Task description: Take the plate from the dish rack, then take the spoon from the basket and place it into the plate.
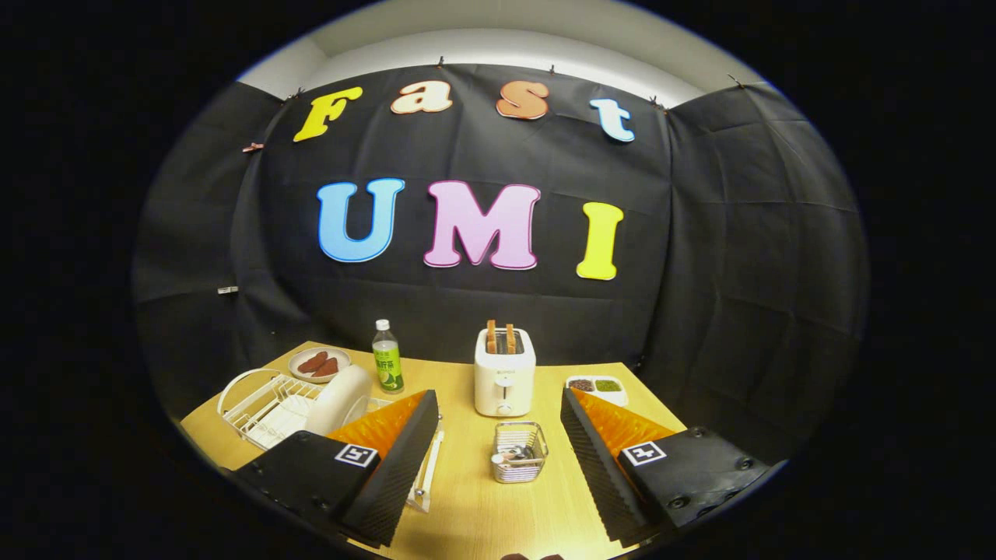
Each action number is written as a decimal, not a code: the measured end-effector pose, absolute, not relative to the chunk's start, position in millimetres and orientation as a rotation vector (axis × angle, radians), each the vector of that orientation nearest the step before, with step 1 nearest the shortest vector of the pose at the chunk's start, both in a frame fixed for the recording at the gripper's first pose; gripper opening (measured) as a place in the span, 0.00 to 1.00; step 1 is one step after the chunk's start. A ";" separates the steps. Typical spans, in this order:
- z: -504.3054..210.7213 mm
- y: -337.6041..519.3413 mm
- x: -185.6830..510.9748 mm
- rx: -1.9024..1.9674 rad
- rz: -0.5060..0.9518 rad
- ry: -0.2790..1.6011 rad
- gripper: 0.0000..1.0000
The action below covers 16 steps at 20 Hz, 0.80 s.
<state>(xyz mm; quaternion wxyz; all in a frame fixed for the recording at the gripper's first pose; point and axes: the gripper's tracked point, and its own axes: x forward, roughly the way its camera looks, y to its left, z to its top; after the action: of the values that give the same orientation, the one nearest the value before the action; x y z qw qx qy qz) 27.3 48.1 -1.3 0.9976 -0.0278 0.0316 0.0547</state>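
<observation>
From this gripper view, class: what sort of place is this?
Probably a staged kitchen tabletop in a booth: a toaster holding bread, a white dish rack and a wire basket between the open jaws.

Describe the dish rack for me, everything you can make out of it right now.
The dish rack is a white wire frame with a looped handle at its far end, standing on the wooden table beside the open claw's left finger, which hides its near corner. A white plate stands on edge in it. A small dish of brownish food and a bottle sit just beyond it.
</observation>
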 end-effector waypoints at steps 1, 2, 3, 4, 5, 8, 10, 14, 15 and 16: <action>3.5 59.0 32.5 -0.052 0.133 0.066 0.98; 5.4 71.1 38.9 -0.050 0.157 0.072 0.97; 8.9 84.3 43.7 -0.048 0.188 0.081 0.98; 12.4 98.1 49.2 -0.046 0.215 0.091 0.98; 15.1 110.8 54.0 -0.042 0.244 0.096 0.97; 13.7 149.4 70.3 -0.034 0.321 0.151 0.97; 9.5 168.1 82.3 -0.038 0.349 0.186 0.98; -12.6 195.7 110.0 -0.026 0.367 0.284 0.98; -20.0 202.0 115.2 -0.014 0.372 0.317 0.98; -27.8 207.4 120.6 -0.002 0.373 0.350 0.98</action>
<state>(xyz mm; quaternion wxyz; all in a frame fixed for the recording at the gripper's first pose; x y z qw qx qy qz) 120.6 207.4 -27.8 0.9675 -0.0009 0.1733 0.1843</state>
